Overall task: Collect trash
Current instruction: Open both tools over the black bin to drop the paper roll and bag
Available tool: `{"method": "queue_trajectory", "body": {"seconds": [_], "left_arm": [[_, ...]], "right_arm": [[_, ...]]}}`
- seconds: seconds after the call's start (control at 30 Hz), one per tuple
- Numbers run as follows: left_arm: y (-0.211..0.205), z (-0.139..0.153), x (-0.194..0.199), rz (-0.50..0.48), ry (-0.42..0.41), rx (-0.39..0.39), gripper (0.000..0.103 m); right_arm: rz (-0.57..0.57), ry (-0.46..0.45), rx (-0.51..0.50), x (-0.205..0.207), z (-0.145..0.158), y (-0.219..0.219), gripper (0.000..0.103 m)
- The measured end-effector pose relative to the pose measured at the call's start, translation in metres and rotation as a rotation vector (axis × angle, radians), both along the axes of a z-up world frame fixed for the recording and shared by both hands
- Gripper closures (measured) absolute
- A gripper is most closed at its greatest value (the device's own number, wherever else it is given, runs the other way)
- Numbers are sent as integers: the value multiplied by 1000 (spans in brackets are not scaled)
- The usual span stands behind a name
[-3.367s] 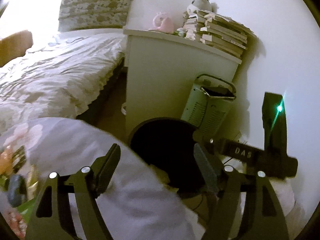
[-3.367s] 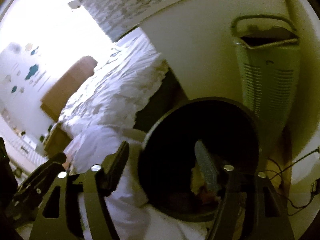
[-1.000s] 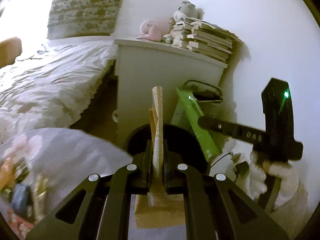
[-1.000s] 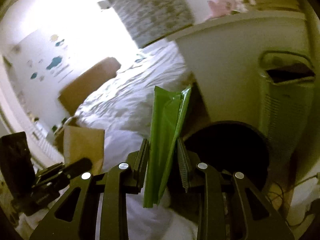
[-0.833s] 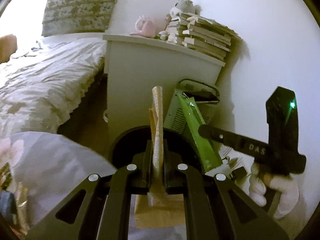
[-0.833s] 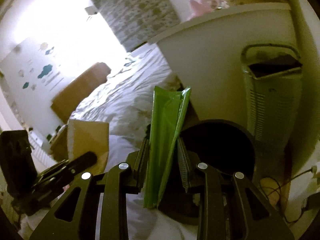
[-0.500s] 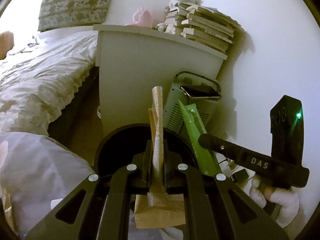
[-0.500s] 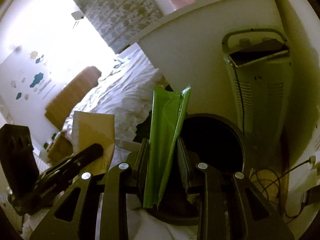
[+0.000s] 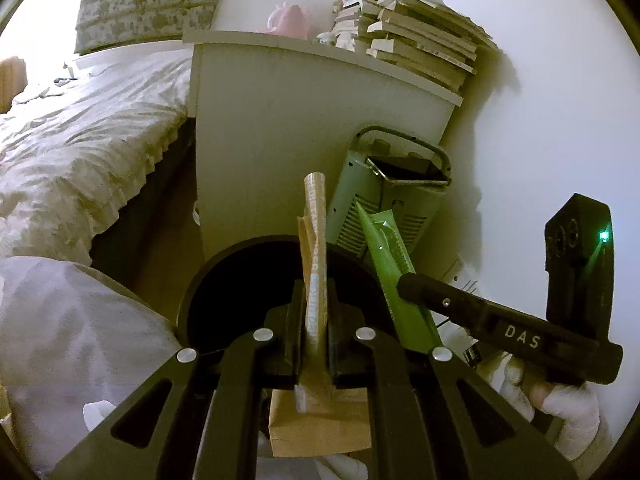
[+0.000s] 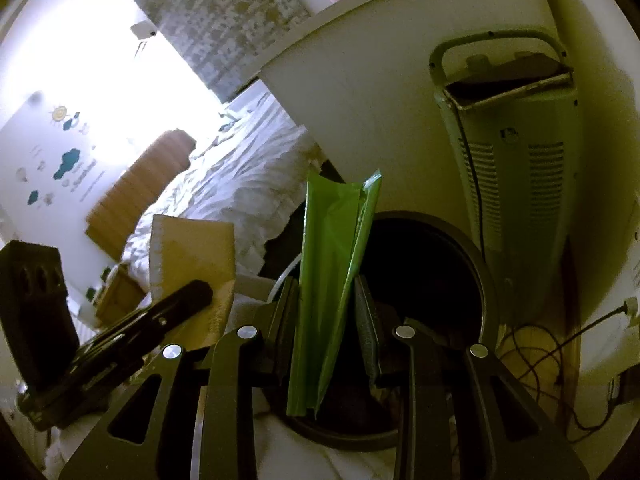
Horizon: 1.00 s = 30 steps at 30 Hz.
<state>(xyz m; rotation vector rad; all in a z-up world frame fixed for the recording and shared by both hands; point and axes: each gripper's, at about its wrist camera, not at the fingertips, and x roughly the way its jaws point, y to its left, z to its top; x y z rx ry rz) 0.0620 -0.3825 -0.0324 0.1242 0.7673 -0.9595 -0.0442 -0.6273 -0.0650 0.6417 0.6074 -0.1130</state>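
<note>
Two pieces of trash are in hand at once, one per tool. The left gripper [image 9: 314, 324] is clamped on a flat brown packet [image 9: 316, 264], held edge-on and upright so its narrow side faces the camera; the lower part of it hangs out below the jaws. The right gripper [image 10: 324, 316] pinches a green wrapper [image 10: 332, 280] lengthwise, a folded sleeve standing up between the jaws. Holding both items vertically by their middles likely keeps them slim enough to drop cleanly

Both sit just above or in front of the black bin [image 9: 224, 276], a round dark container on the floor. In the right view the bin's mouth [image 10: 460, 264] lies right behind the wrapper, so my guess is that release into it is the step at hand. Its inside is too dark to tell what, if anything, is in there, though something pale shows faintly low down

Just beside the bin, to its left, lies a white bag [image 9: 80, 320], its contents hidden. Behind the bin stands a pale green heater [image 9: 384, 200] with a handle, against a white cabinet [image 9: 280, 120] that carries stacked books [image 9: 416, 48] and a pink toy [image 9: 288, 20]. A bed [image 9: 80, 140] runs off to the left. Cables [image 10: 532, 352] lie on the floor right of the bin, a snag risk if a tool dips low
</note>
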Motion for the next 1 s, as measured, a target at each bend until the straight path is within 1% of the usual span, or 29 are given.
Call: {"method": "queue_trajectory", "body": {"seconds": [0.37, 0.57, 0.67, 0.7, 0.77, 0.8, 0.83, 0.87, 0.9, 0.97, 1.0], "left_arm": [[-8, -2, 4, -7, 10, 0, 93], [-18, 0, 5, -22, 1, 1, 93], [-20, 0, 6, -23, 2, 1, 91], [-21, 1, 6, -23, -1, 2, 90], [-20, 1, 6, -22, -3, 7, 88], [-19, 2, 6, -20, -1, 9, 78], [-16, 3, 6, -13, -2, 4, 61], [-14, 5, 6, -6, -3, -4, 54], [-10, 7, 5, 4, -9, -20, 46], [-2, 11, 5, 17, -9, -31, 45], [2, 12, 5, 22, -9, -33, 45]], "right_arm": [[-8, 27, -7, 4, -4, 1, 73], [-15, 37, -19, 5, -5, 3, 73], [-22, 42, -26, 6, -4, 3, 73], [-26, 45, -27, 6, -4, 2, 66], [-36, 47, -28, 5, -4, 1, 56], [-39, 48, -28, 5, -4, 1, 52], [-42, 50, -28, 4, -3, 1, 52], [-43, 52, -28, 4, -3, 2, 51], [-43, 53, -27, 3, -3, 3, 47], [-44, 47, -29, 2, -2, 4, 41], [-40, 46, -30, 3, -1, 3, 40]]}}
